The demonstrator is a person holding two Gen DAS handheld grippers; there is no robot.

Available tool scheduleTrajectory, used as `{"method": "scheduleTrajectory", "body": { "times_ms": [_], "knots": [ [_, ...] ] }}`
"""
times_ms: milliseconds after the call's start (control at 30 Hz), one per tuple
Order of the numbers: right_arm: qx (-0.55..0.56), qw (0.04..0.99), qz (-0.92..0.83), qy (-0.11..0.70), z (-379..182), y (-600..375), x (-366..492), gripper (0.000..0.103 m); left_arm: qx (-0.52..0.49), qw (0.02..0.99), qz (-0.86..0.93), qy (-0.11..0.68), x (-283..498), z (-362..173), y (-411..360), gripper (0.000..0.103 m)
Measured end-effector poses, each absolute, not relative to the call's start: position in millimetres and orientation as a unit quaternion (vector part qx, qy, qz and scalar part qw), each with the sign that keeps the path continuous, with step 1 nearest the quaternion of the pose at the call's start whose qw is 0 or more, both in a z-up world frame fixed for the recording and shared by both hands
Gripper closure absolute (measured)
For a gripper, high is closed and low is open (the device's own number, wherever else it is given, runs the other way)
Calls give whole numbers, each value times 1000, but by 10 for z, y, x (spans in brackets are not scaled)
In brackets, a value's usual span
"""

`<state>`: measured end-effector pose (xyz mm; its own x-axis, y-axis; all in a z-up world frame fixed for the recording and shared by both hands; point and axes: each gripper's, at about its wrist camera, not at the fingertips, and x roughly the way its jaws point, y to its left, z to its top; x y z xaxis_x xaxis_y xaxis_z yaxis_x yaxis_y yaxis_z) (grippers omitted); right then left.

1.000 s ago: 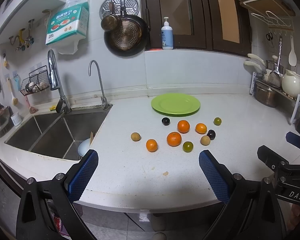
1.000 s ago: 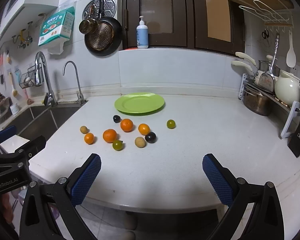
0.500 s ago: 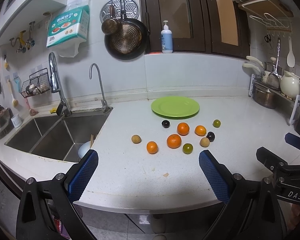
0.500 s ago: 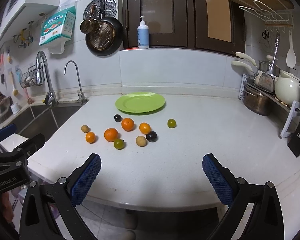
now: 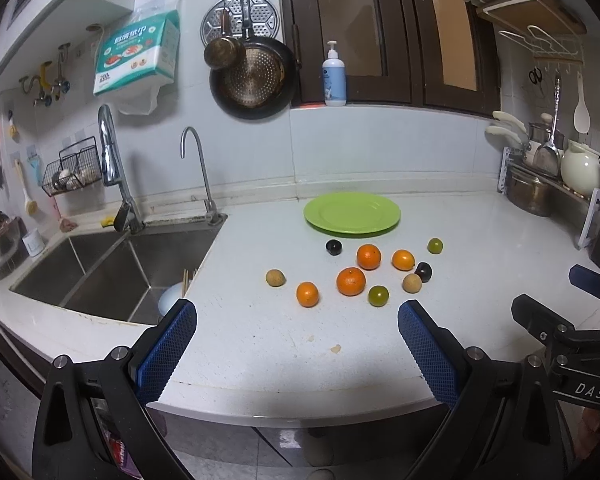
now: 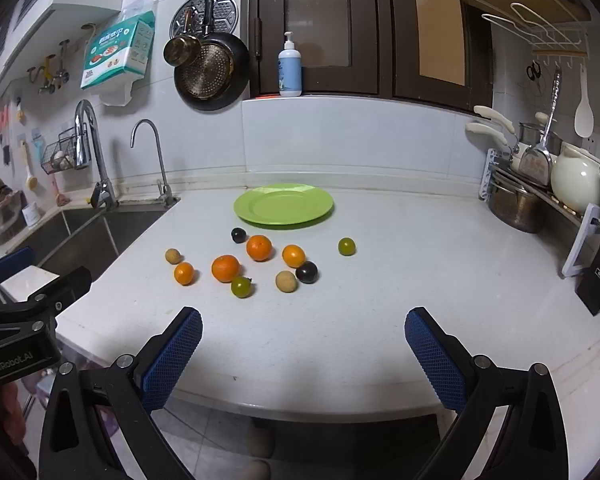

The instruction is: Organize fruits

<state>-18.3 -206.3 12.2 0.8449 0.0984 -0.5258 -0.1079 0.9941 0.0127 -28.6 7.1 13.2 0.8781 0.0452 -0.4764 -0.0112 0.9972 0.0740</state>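
Left wrist view: fruit loose on desk, both sets of fingers apart, nothing held

Left wrist view shows the left gripper [image 5: 296, 330] at the desk's near edge, fingers spread wide, empty. Right gripper [image 6: 303, 334] same: fingers apart, nothing between them, well short of the fruit. All ten fruits lie on the desk [image 5: 260, 344] in front of the plate [image 5: 352, 213], none on it. Plate is bare.

Risks, as a judgement:
- Fruits are round and small. A finger nudging one sideways likely sends it rolling; the tan one [image 5: 275, 278] and small orange [image 5: 307, 294] sit nearest the sink [image 5: 112, 272], so a push left could drop them in.
- Cluster is tight: dark fruit [image 5: 423, 271] is touching or just beside the other tan one [image 5: 412, 283]; cannot tell which. Wide fingers closing there may catch or knock both.
- Green fruit [image 5: 378, 295] sits just beside the big orange [image 5: 351, 281]; same crowding problem.
- Plate is shallow, low rim; fruit released from height may roll off.
- Both grippers heading for the same cluster could collide; the right gripper's body already shows at the left view's right edge.

Surface: white, smooth, speckled desk, a few crumbs or stains near the front edge. Probably low friction for rolling things.

Room: small kitchen. Double sink with two taps at left, tiled wall, pans hung above, soap bottle [image 6: 290, 66] on the ledge, dark cabinets. Pot [image 6: 516, 204], jug and utensil rack at right, knife block at the far right edge.
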Motion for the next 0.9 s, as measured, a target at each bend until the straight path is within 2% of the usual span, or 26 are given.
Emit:
{"method": "scheduleTrajectory", "body": {
  "times_ms": [900],
  "knots": [
    [-11, 958, 57, 280, 108, -2007, -124, 1, 36, 969, 17, 245, -243, 145, 115, 0]
  ]
}}
